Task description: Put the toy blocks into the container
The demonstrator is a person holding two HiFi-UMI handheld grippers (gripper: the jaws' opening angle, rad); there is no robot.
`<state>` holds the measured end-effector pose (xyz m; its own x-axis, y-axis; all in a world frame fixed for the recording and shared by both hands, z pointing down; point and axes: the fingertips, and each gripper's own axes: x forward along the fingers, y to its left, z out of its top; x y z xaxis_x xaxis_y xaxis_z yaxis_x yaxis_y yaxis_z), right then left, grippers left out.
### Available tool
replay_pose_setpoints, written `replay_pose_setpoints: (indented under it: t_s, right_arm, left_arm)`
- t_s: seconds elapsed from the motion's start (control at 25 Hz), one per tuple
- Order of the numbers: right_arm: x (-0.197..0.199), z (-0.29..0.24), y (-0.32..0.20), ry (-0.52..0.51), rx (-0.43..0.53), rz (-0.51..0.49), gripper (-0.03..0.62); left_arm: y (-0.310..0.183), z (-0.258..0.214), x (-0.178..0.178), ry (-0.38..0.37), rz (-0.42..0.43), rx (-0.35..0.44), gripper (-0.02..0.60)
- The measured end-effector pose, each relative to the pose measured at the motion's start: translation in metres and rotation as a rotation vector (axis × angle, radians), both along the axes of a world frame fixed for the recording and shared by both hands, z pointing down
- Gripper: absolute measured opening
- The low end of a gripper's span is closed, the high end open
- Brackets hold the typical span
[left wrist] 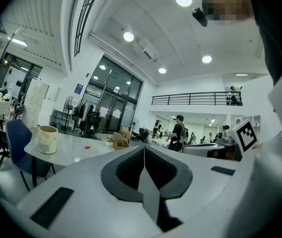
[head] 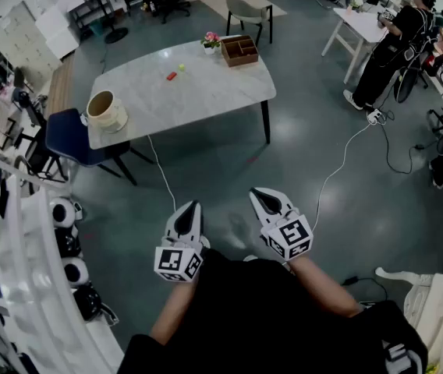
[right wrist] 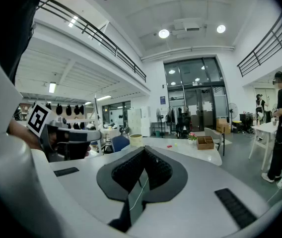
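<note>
Well beyond both closed jaws lie seemingly two blocks point(head: 171, 75).

Left gripper point(head: 193, 206): I note white shell, black pads point(left wrist: 129, 170), black-and-white marker cube point(head: 178, 262).
Right gripper point(head: 260, 195): same make.
Clothing: black top point(head: 237, 318).

Overhead and level views, shared table point(head: 206, 92)

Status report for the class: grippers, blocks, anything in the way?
Left gripper and right gripper shut, empty, short of white marble table. Small red toy block, yellow-green toy block lie on it. White cable crosses floor between.
</note>
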<state>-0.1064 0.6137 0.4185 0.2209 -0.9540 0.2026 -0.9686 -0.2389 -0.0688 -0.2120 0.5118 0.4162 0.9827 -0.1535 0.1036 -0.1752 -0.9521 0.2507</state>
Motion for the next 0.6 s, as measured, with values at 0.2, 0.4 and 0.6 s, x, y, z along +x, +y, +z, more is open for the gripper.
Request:
replay_pose_setpoints:
  t_s: [0.2, 0.4, 0.6]
  right_arm:
    - [-0.002, 0.004, -0.001, -0.044, 0.035, 0.003, -0.002]
    - [0.0, 0.009, -0.001, -0.061, 0.027, -0.01, 0.0]
    - [-0.001, 0.013, -0.015, -0.056, 0.007, -0.032, 0.0]
  left_arm:
    - [0.003, 0.007, 0.001, 0.007, -0.011, 0.016, 0.005]
    - [0.006, 0.009, 0.001, 0.011, -0.026, 0.002, 0.005]
    - [-0.004, 0.014, 0.001, 0.0, -0.033, -0.009, 0.005]
